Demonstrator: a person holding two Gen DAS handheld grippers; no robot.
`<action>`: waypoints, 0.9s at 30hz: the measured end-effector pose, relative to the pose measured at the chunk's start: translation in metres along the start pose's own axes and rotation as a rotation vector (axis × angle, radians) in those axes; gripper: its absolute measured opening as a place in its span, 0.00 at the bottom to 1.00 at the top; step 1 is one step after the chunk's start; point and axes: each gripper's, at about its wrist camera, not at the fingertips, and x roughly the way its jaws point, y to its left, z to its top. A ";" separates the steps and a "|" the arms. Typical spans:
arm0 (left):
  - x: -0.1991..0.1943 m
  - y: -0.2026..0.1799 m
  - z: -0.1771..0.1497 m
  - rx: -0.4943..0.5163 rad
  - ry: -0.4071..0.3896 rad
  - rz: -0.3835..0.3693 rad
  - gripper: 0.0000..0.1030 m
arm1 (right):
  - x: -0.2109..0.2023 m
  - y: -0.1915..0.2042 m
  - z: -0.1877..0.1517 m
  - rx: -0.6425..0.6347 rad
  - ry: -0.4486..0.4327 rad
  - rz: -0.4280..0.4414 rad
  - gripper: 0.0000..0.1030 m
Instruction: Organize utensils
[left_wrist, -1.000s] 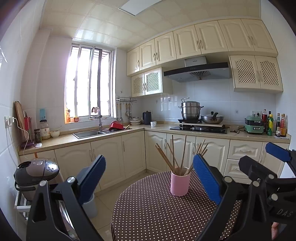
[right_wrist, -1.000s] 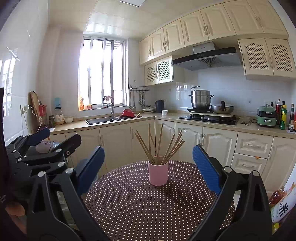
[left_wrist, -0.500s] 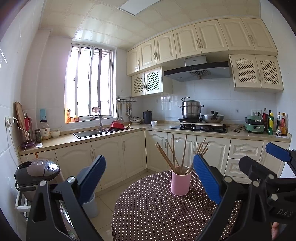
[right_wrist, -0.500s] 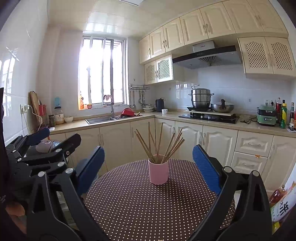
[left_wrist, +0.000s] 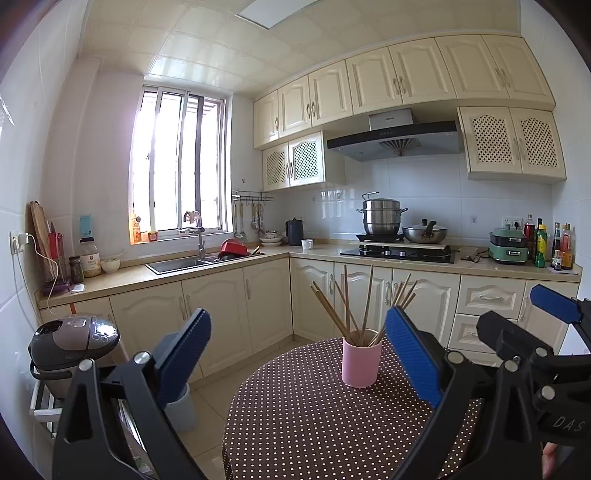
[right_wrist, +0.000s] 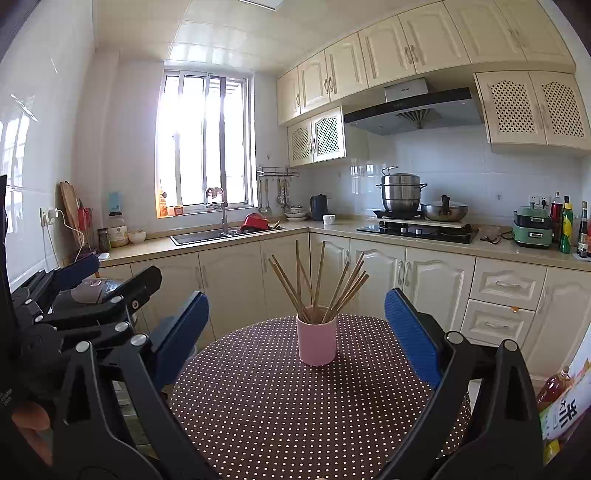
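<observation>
A pink cup (left_wrist: 361, 362) (right_wrist: 316, 340) stands upright on a round brown table with white dots (left_wrist: 314, 424) (right_wrist: 295, 413). Several wooden chopsticks (left_wrist: 354, 306) (right_wrist: 317, 284) stand in the cup, fanned out. My left gripper (left_wrist: 297, 354) is open and empty, held above the table's left side, short of the cup. My right gripper (right_wrist: 295, 332) is open and empty, centred on the cup but well short of it. Each gripper shows at the edge of the other's view: the right one (left_wrist: 546, 343), the left one (right_wrist: 88, 291).
Cream kitchen cabinets (left_wrist: 221, 306) and a counter with a sink (left_wrist: 177, 264) and a stove (left_wrist: 399, 253) lie behind the table. A rice cooker (left_wrist: 70, 347) stands at the left. A printed package (right_wrist: 565, 402) sits at the right.
Both views have shifted only very slightly. The cup, chopsticks and both open grippers stand as before.
</observation>
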 end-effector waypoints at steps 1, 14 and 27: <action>0.000 0.000 0.000 0.000 0.001 0.000 0.91 | 0.000 0.000 0.000 0.000 0.001 0.000 0.91; 0.001 0.000 -0.001 0.002 0.004 0.002 0.91 | 0.002 0.002 -0.004 0.006 0.010 0.003 0.91; 0.004 0.000 -0.003 0.005 0.005 0.001 0.91 | 0.003 0.003 -0.004 0.007 0.011 0.003 0.91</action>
